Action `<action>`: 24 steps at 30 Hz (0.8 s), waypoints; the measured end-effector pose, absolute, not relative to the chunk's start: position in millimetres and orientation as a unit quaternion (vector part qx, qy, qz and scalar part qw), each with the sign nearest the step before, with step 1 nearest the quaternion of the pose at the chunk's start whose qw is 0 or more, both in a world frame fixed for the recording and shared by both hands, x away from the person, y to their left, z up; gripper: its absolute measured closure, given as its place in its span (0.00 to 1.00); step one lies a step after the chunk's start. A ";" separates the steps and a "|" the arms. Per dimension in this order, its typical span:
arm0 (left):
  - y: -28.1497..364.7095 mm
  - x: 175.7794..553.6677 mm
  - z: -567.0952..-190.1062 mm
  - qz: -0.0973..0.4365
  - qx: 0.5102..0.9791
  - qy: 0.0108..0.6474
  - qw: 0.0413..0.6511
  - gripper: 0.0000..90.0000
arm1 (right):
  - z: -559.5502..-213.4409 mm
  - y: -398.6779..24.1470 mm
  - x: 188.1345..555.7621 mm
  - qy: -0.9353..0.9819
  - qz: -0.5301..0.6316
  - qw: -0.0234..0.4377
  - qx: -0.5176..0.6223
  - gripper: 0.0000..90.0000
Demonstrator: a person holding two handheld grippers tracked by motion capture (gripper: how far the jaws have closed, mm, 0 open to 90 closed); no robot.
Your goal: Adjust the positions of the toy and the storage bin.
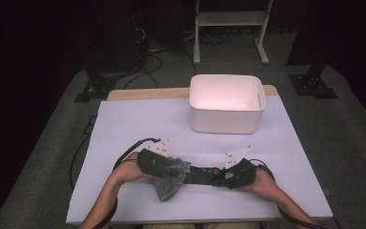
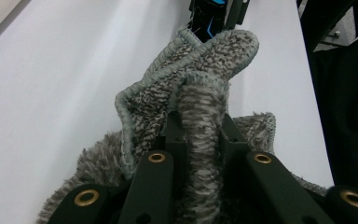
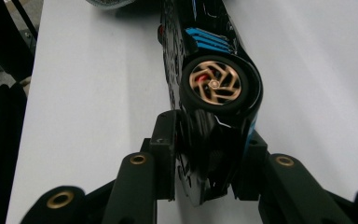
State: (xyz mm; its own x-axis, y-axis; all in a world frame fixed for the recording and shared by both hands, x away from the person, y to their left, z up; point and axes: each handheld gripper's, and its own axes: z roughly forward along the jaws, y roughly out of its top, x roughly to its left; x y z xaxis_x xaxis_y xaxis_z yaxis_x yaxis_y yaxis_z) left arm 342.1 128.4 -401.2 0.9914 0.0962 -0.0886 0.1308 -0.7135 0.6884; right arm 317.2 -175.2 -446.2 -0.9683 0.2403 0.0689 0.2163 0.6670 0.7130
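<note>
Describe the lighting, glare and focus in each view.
High view: room dark, white bin glows pinkish, overexposed inside. Left gripper view: grey cloth sharp, table evenly bright. Right gripper view: glossy toy car shows reflections, its gold wheel crisp, near jaws soft.

Overall light: dim room, dark past the white table (image 1: 124, 124); the tabletop is the brightest surface.
Source: from above the table, judging by the lit tabletop.
Bin: the white bin (image 1: 227, 102) at the table's far edge glows pinkish inside, nearly blown out.
Shadows: soft and short, under the bin's near wall and below the grey cloth (image 1: 170, 176) near the table's front edge.
Glare: highlights on the glossy black toy car (image 3: 212, 79) in the right gripper view.
Focus: the high view is soft and grainy; in both gripper views the jaws at the bottom are blurred, and the table's far end is washed pale.
Edges: dark vignette around the table in the high view.
</note>
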 end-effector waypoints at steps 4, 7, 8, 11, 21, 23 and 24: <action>120.6 342.7 -402.1 -0.029 0.925 0.053 0.376 0.87 | -444.6 -184.2 316.0 0.915 0.382 0.009 0.132 0.72; 120.0 342.3 -402.4 -0.031 0.925 0.050 0.375 0.87 | -441.5 -185.3 316.8 0.919 0.373 0.007 0.131 0.63; 120.2 341.9 -402.6 -0.030 0.925 0.048 0.375 0.87 | -439.9 -184.7 316.8 0.921 0.368 0.009 0.130 0.62; 120.8 340.8 -403.9 -0.032 0.924 0.046 0.378 0.87 | -434.3 -180.9 318.2 0.923 0.362 0.006 0.127 0.58; 123.5 337.4 -407.0 -0.033 0.921 0.045 0.385 0.87 | -418.2 -148.7 323.4 0.936 0.339 0.004 0.097 0.52; 124.1 336.8 -407.7 -0.034 0.921 0.044 0.386 0.87 | -416.5 -141.8 324.5 0.939 0.331 0.005 0.091 0.52; 124.2 336.5 -408.0 -0.034 0.920 0.044 0.387 0.87 | -415.8 -137.0 325.2 0.942 0.324 0.007 0.087 0.52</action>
State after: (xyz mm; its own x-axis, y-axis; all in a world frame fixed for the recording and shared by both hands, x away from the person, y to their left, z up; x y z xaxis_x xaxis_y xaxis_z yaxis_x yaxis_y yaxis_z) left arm 336.5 124.2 -408.0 0.9937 0.0554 -0.0973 0.1082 -0.6962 0.7097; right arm 325.2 -137.0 -415.8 -0.9848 0.1685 0.0426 0.1591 0.7748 0.6118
